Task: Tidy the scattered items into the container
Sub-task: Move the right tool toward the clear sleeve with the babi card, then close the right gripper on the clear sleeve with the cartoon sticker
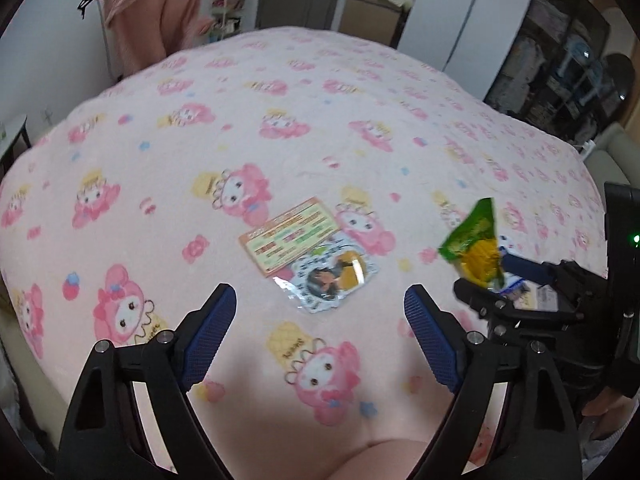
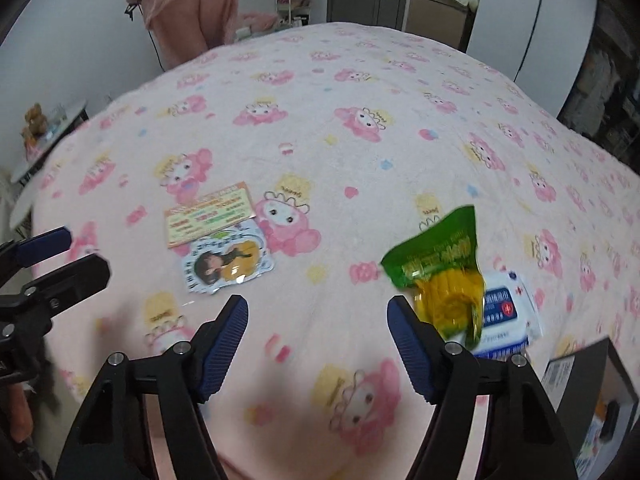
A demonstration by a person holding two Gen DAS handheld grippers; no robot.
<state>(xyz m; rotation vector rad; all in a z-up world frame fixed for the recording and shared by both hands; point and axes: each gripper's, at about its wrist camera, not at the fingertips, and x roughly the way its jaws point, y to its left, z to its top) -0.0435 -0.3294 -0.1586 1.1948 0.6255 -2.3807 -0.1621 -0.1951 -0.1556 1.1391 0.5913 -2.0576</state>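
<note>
Left wrist view: left tool (image 1: 320,312) spread wide, nothing between its blue pads, hovering over the bed (image 1: 280,120) with its pink cartoon-print blanket. Orange-bordered card (image 1: 287,234) lies flat on the blanket at about 12 o'clock from the tool. Touching the card's near corner is a clear-edged sticker packet (image 1: 332,276) showing a dark-haired figure. At 3 o'clock, the right tool (image 1: 520,280) enters from the side; a green-and-yellow snack packet (image 1: 476,248) stands tilted just beyond it. Contact between them cannot be told.

Right wrist view: right tool (image 2: 318,314) spread wide, pads empty. Green-and-yellow snack packet (image 2: 444,276) sits at 2 o'clock, just beside the right pad, resting on a white-and-blue wipes pack (image 2: 508,312). Card (image 2: 210,214) and sticker packet (image 2: 228,264) lie at 10–11 o'clock, touching each other. Dark box (image 2: 592,396), the container, sits at 4 o'clock at the frame edge. Left tool visible at 9 o'clock.
</note>
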